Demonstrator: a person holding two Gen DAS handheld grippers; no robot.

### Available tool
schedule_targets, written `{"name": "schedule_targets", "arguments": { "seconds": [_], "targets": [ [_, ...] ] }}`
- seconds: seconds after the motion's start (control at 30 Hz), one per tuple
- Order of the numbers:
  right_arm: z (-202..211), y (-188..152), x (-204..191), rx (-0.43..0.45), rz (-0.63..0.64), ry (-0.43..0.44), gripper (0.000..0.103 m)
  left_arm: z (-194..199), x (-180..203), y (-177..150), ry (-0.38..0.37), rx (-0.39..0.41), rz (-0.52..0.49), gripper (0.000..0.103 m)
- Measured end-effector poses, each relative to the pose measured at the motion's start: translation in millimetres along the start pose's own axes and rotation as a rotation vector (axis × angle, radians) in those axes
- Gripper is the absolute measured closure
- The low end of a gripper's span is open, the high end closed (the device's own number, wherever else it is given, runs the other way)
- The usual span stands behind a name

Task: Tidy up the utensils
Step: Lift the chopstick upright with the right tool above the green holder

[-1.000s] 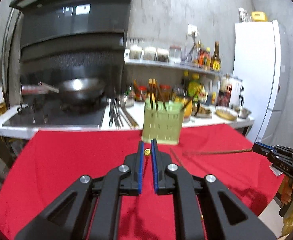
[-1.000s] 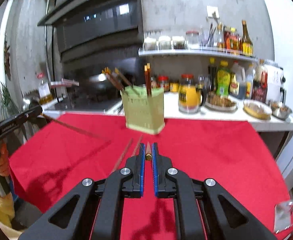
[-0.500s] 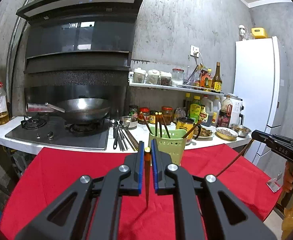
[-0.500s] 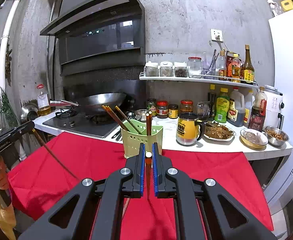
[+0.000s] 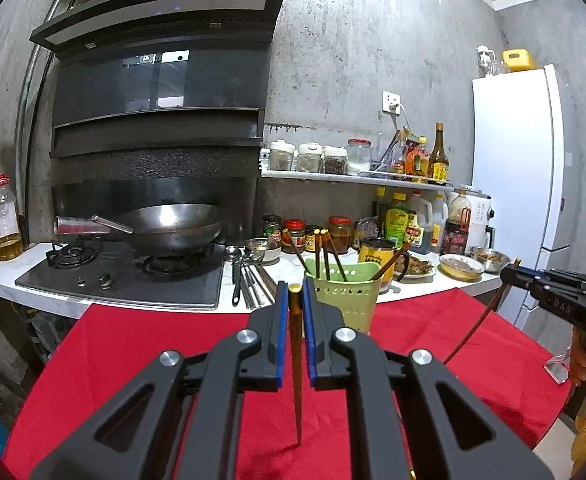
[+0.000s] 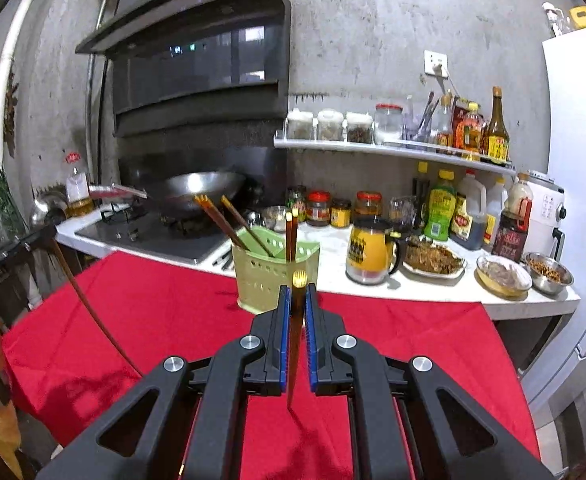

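Chopstick (image 5: 295, 360), slim dark-brown lacquered wood with brass cap, hangs tip-down in left gripper (image 5: 294, 300), jaws clamped near its top; right gripper (image 6: 297, 308) pinches its twin (image 6: 295, 344) likewise. Judged light, stiff, slippery; high grip lets tips swing near green perforated plastic holder (image 6: 269, 276), far centre.

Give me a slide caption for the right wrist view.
Right gripper clamps a brown gold-capped chopstick before the green perforated plastic utensil holder.

Our left hand-held gripper (image 5: 294, 300) and right hand-held gripper (image 6: 298, 300) look alike: matte black angular linkage arms with triangular cut-outs, round silver screws at the pivots, and blue pads lining the inner faces of the fingers. White lettering marks the side of each black body, and a mustard-yellow garment shows below our hands.
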State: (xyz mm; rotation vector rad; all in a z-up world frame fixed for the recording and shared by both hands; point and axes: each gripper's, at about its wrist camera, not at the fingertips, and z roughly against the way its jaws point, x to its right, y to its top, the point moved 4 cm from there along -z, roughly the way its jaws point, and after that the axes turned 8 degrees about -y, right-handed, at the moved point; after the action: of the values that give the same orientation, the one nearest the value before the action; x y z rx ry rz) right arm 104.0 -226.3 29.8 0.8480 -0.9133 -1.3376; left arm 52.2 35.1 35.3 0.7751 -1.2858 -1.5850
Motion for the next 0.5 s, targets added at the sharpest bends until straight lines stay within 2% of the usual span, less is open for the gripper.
{"name": "schedule_targets", "arguments": {
  "seconds": [0.1,0.17,0.3,0.37,0.5],
  "targets": [
    [-21.5,-19.7,-2.8,-0.090,-0.013,0.019,0.096,-10.3,0.3,-14.2,-0.011,-0.082,0.011,0.096],
    [-28.3,-27.4,-5.2,-0.109,-0.005,0.013,0.096,-22.6,-2.2,-30.8,-0.021,-0.161,0.032,0.096],
    [-34.6,-36.5,-10.8,-0.140,0.001,0.019,0.096,-36.7,-5.8,-56.6,-0.020,-0.256,0.054,0.096],
    [-35.0,-37.8,-12.1,-0.146,0.008,0.017,0.096,-40.3,-8.2,-64.9,-0.020,-0.292,0.070,0.096],
    [-33.3,-38.4,-10.1,-0.159,0.009,0.013,0.096,-34.6,-8.4,-66.1,-0.031,-0.290,0.081,0.097]
  ]
}}
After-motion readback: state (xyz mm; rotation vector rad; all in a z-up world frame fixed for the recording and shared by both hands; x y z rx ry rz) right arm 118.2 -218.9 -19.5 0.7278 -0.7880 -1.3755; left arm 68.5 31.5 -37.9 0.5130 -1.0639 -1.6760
